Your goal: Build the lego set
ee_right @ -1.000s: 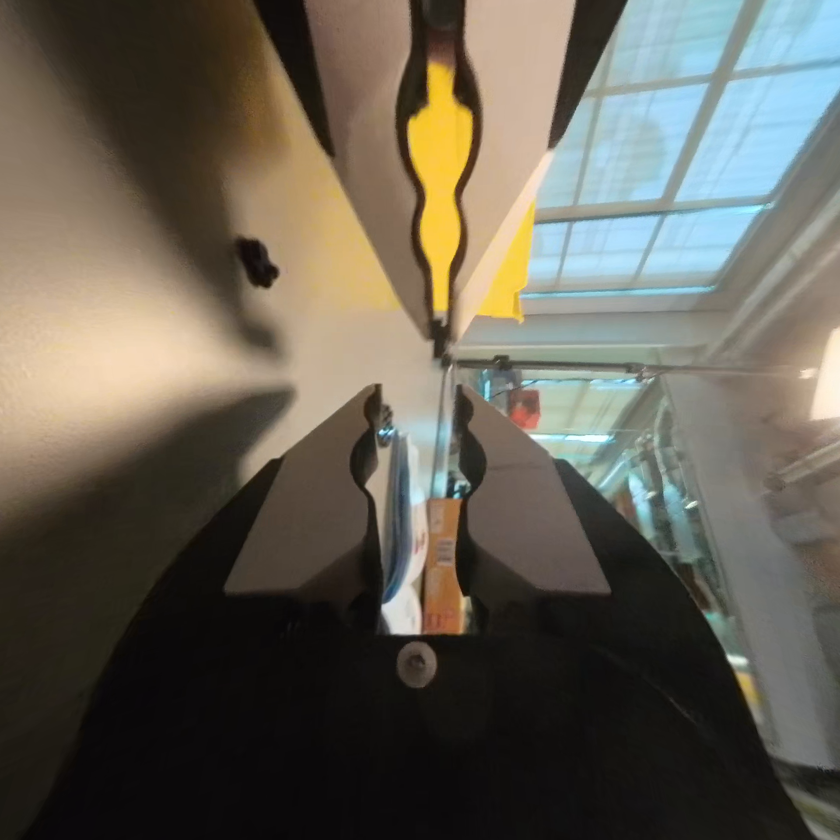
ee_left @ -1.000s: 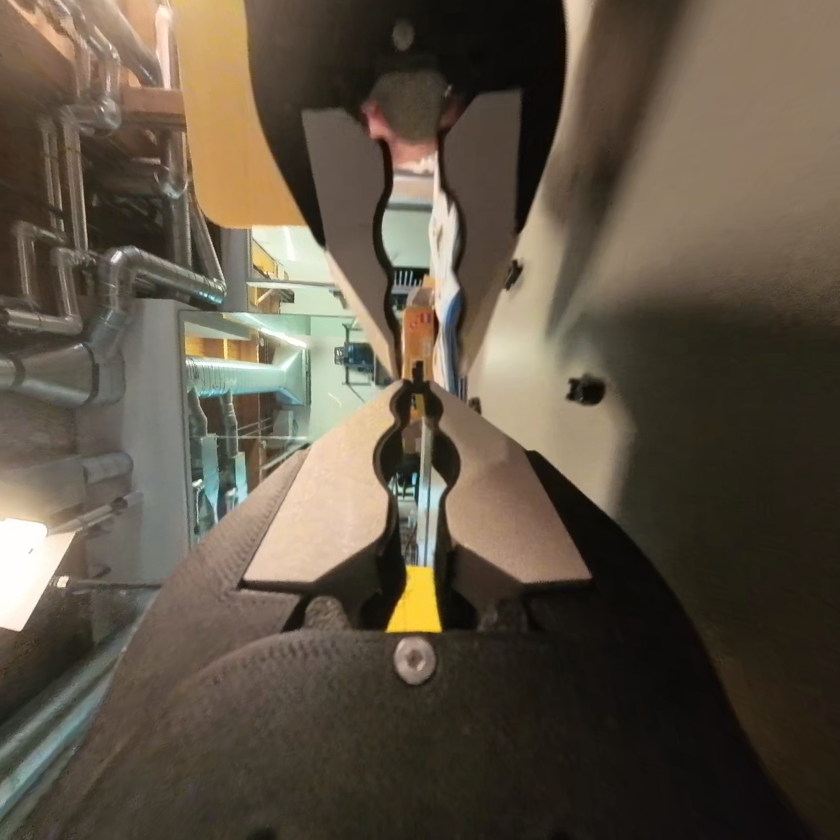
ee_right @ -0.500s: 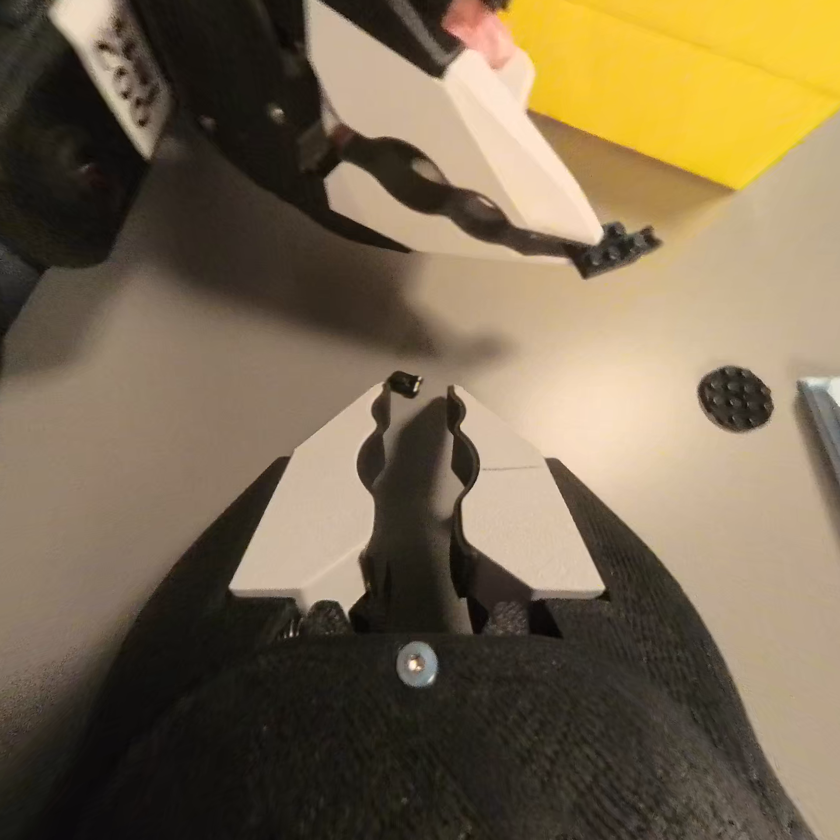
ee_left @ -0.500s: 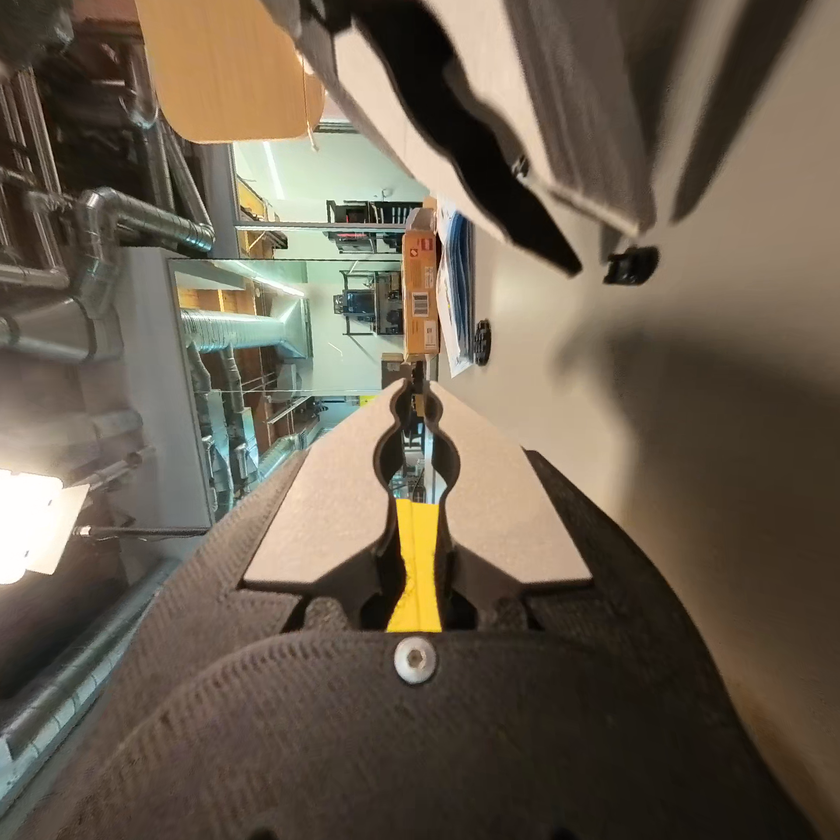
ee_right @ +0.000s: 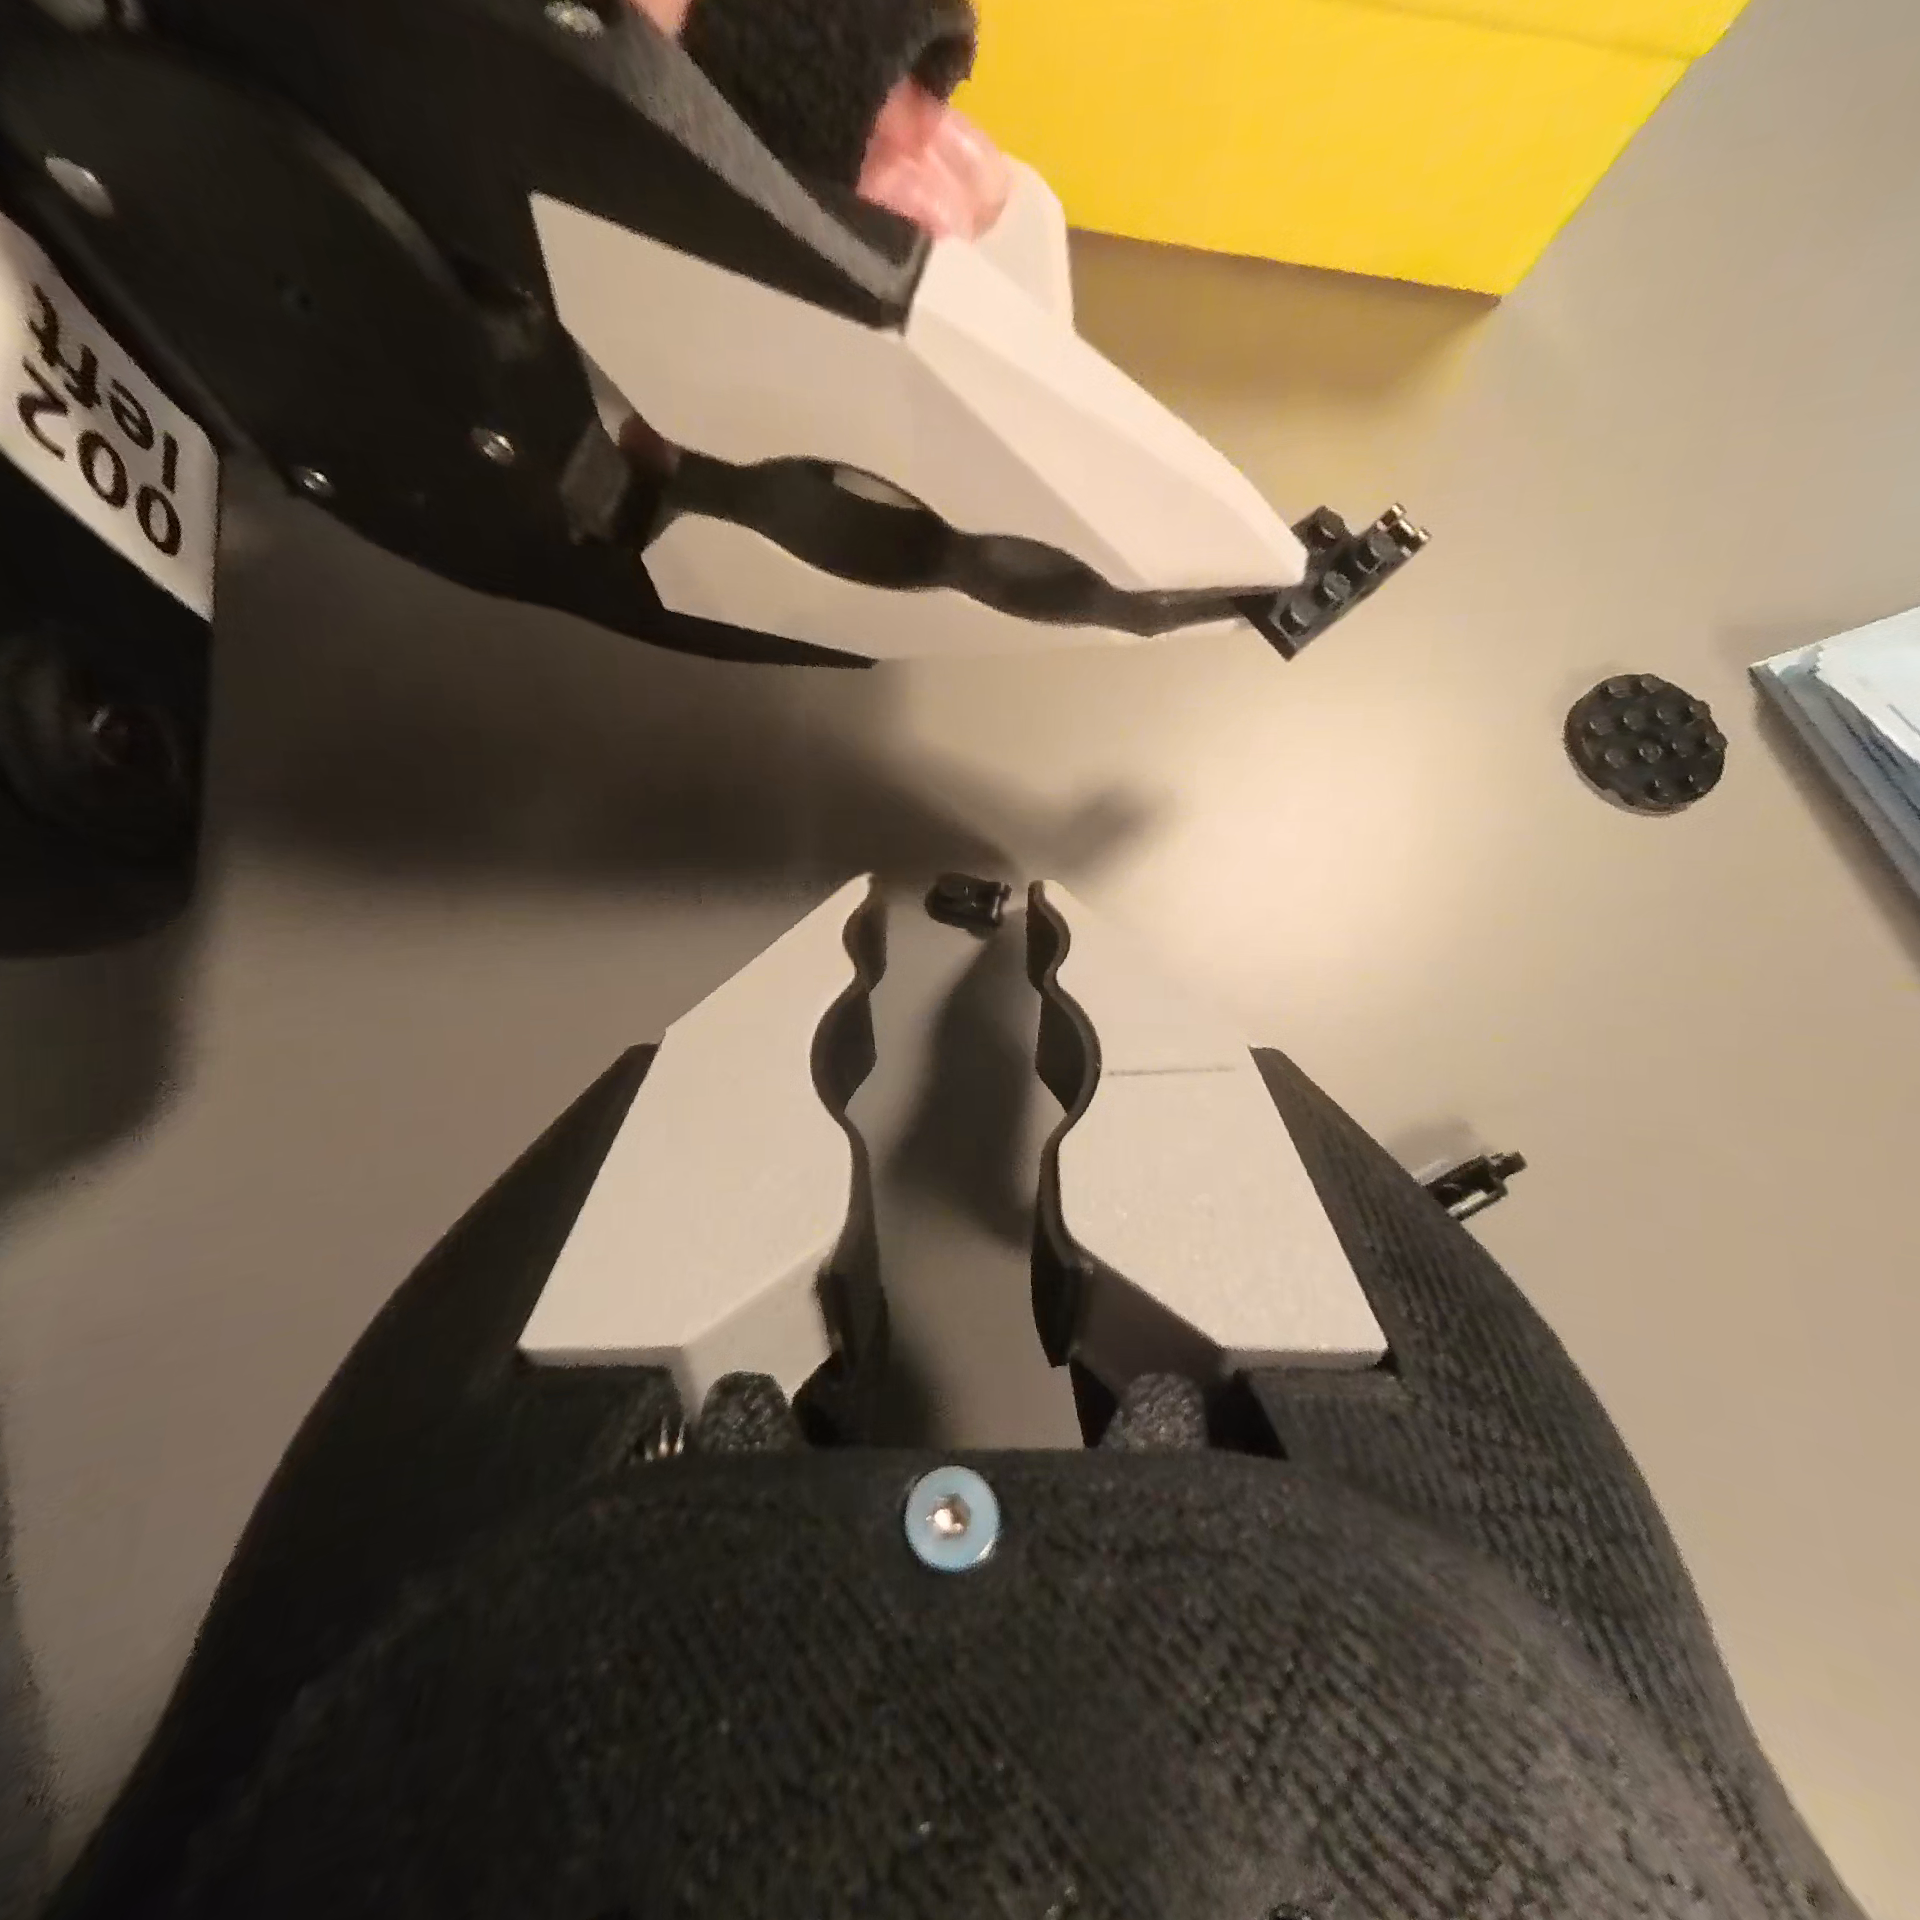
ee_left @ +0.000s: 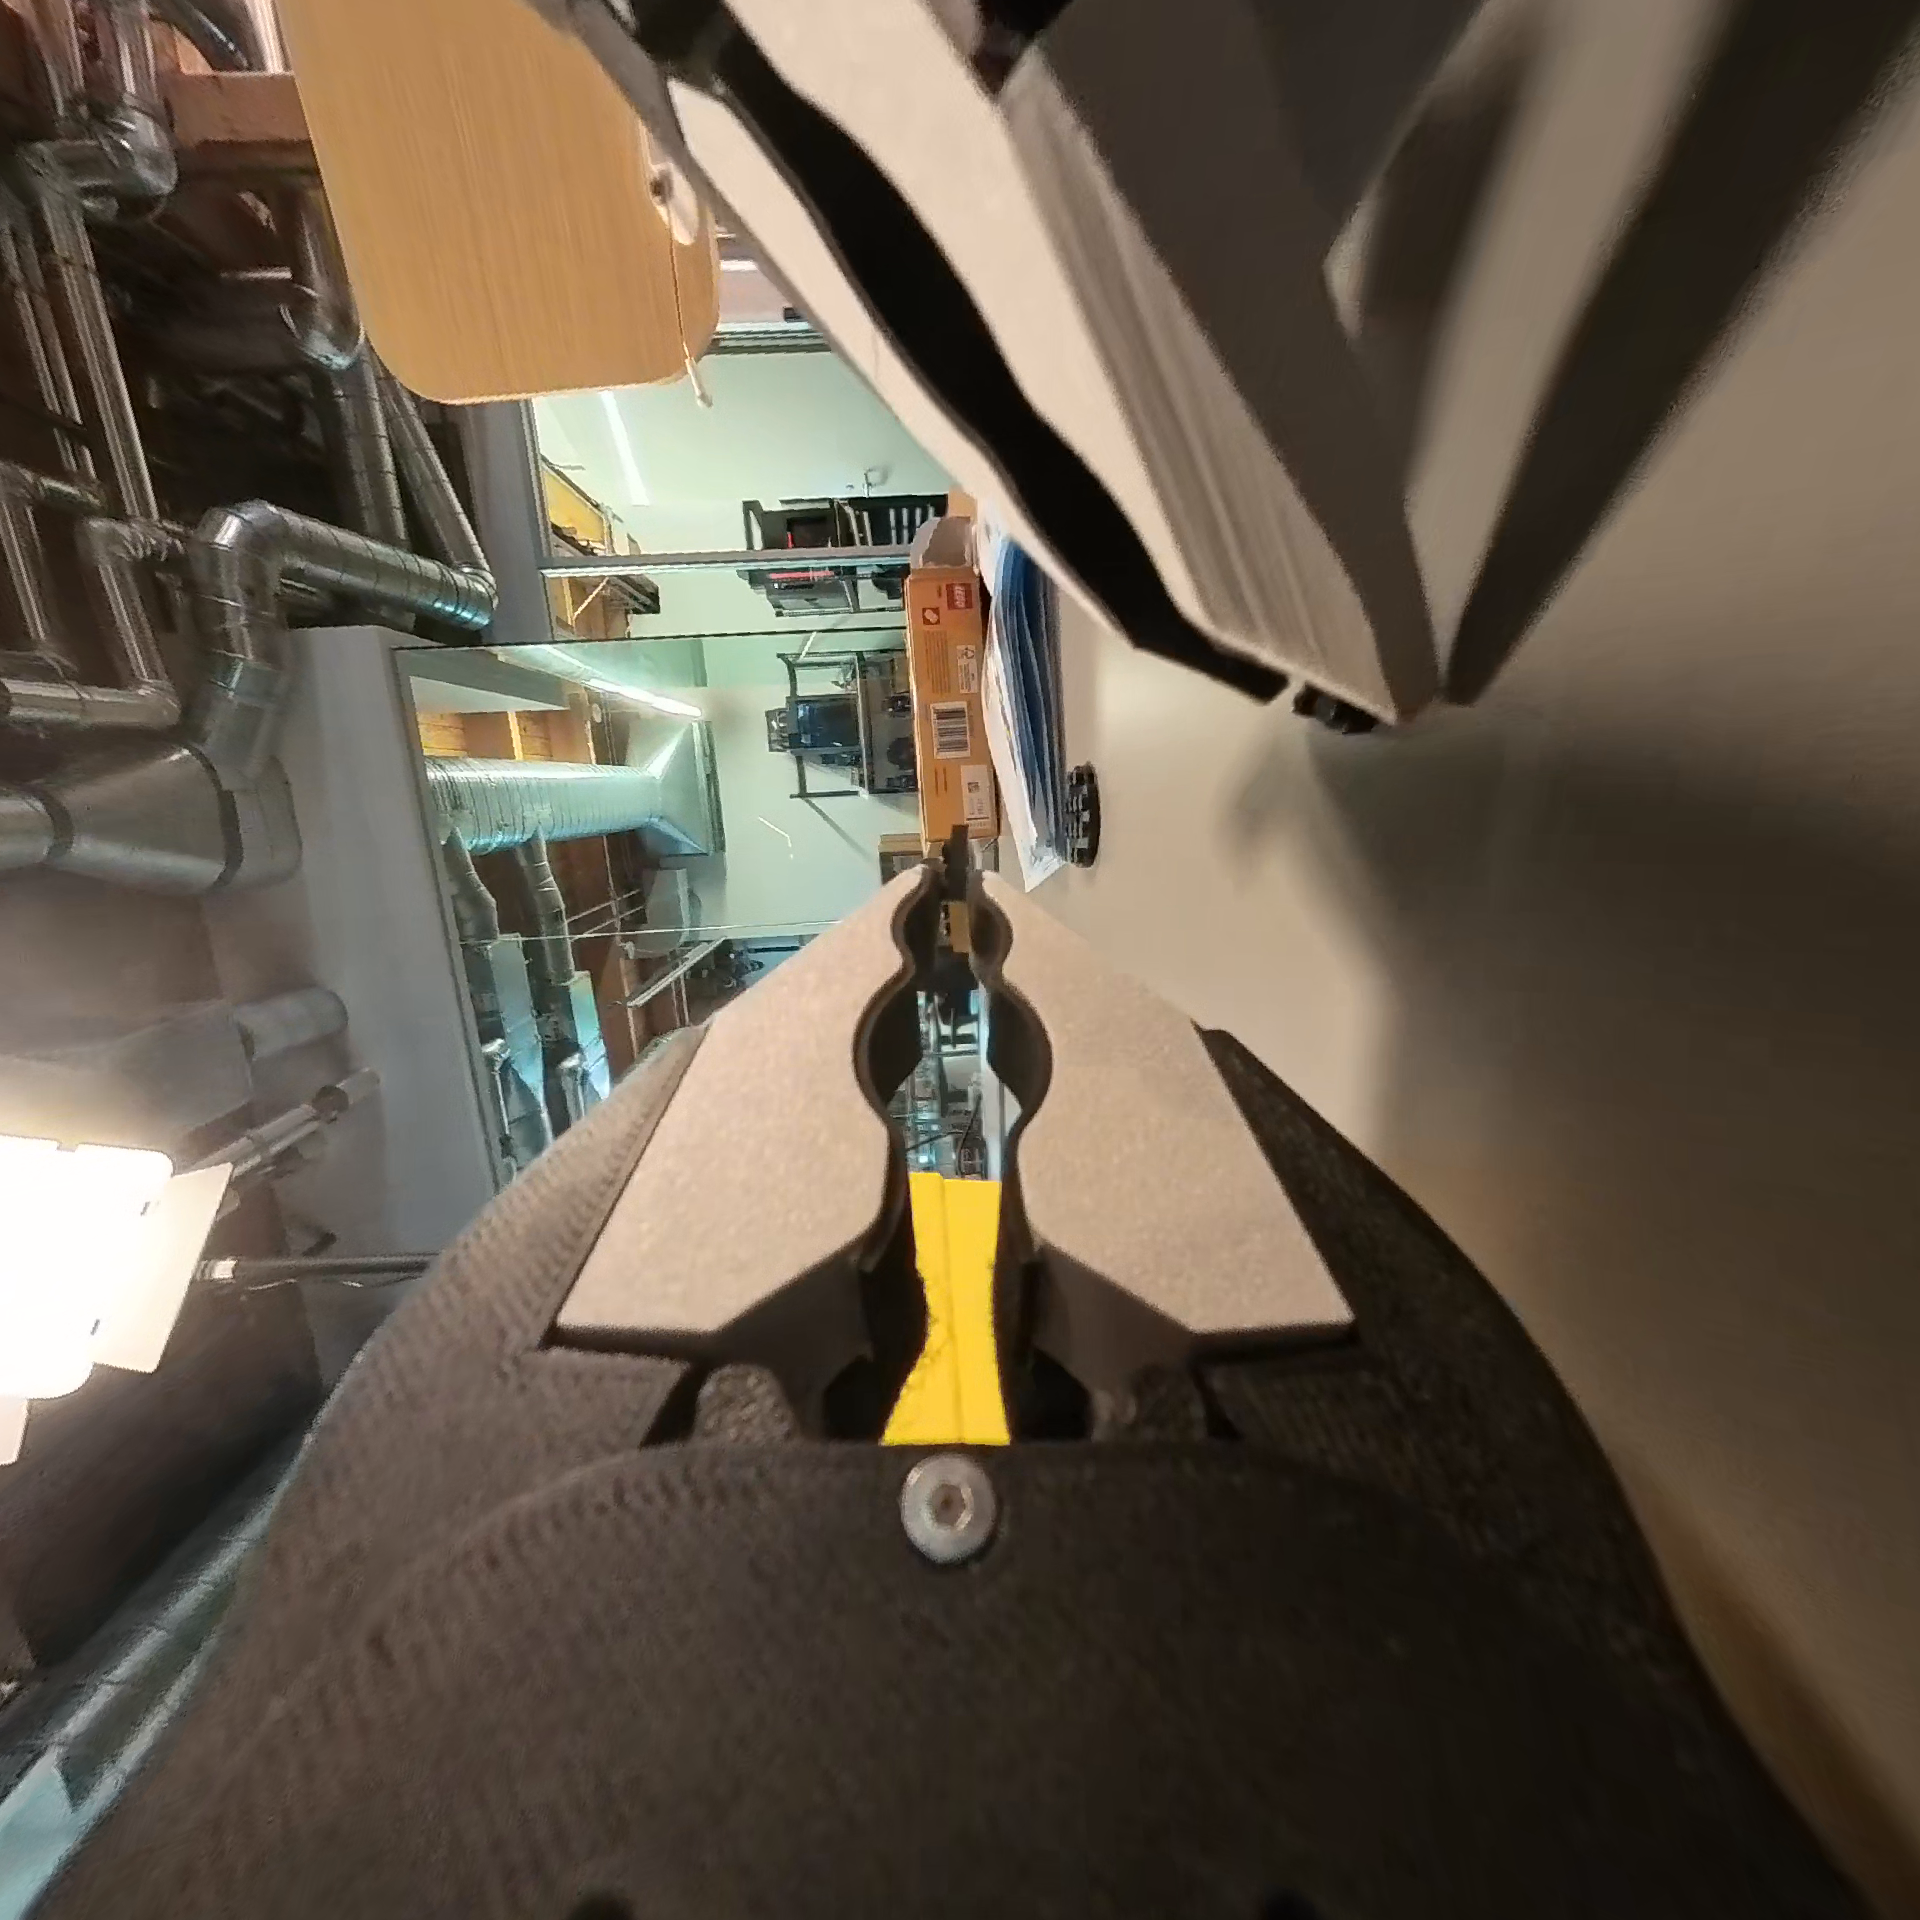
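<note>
Left wrist view, turned on its side so the grey table [ee_left: 1558, 1039] runs down the right: the left gripper [ee_left: 956, 883] sits at centre, its jaws pinched almost together on a small black lego plate [ee_left: 954, 854], seen edge-on and hard to make out. At 12 to 2 o'clock the right gripper [ee_left: 1273, 681], blurred and cut off by the frame, fills the top; at its tips a tiny black lego piece [ee_left: 1335, 712] lies on the table, mostly hidden. Past the fingertips, at 12 o'clock, stand an orange box [ee_left: 948, 707], a blue-and-white booklet [ee_left: 1023, 707] and a round black plate [ee_left: 1083, 816], all edge-on. A strip of yellow box [ee_left: 951, 1320] shows low between the jaws. Right wrist view, looking down on the table [ee_right: 364, 831]: the right gripper [ee_right: 951, 894] is parted a moderate way and grips nothing; the tiny black lego piece [ee_right: 968, 899] lies on the table between its tips, untouched as far as can be told. At 11 to 1 o'clock the left gripper [ee_right: 1283, 592] reaches in, clamped on the studded black lego plate [ee_right: 1340, 582], held clear of the table. The round black plate [ee_right: 1645, 743] lies at 2 o'clock, just beside the booklet [ee_right: 1849, 727], cut off at the right edge. The yellow box [ee_right: 1299, 125] is cropped at the top. Another small black part [ee_right: 1475, 1190] peeks out at 3 o'clock, half hidden by the gripper body.
</note>
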A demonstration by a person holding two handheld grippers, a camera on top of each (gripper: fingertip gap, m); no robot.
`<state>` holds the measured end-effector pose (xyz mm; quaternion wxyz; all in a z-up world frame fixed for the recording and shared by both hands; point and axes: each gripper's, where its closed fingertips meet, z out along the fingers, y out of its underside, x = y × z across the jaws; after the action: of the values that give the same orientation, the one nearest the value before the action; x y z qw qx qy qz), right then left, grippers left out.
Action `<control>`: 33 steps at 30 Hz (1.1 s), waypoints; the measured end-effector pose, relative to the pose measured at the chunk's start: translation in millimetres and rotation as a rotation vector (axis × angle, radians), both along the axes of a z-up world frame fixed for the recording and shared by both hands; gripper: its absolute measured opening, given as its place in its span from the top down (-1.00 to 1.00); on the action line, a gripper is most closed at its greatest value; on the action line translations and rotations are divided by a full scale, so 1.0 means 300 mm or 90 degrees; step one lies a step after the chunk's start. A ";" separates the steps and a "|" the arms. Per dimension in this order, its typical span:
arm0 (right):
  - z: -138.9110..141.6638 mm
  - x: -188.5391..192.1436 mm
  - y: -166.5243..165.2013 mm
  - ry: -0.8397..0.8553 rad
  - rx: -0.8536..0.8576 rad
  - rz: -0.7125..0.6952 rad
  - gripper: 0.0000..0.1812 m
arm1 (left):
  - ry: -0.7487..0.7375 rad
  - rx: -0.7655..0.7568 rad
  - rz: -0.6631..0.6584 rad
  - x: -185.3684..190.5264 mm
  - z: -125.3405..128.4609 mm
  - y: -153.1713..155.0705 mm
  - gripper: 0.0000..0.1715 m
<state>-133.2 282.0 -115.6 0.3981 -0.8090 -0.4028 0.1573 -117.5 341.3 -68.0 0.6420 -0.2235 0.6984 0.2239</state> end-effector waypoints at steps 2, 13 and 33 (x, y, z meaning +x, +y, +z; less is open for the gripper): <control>-0.001 0.004 0.007 -0.002 -0.006 -0.017 0.74 | 0.000 0.002 0.000 0.001 0.001 -0.002 0.96; 0.000 0.018 0.024 0.022 -0.048 -0.044 0.83 | 0.005 -0.003 -0.005 0.006 -0.007 -0.008 0.96; 0.248 0.046 0.076 -0.012 0.108 0.313 0.88 | 0.010 0.104 -0.163 0.040 0.008 -0.170 0.96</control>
<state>-119.3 304.7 -41.1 0.4106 -0.6517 -0.6029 0.2076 -105.6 290.2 -65.5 0.6760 -0.0779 0.7056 0.1977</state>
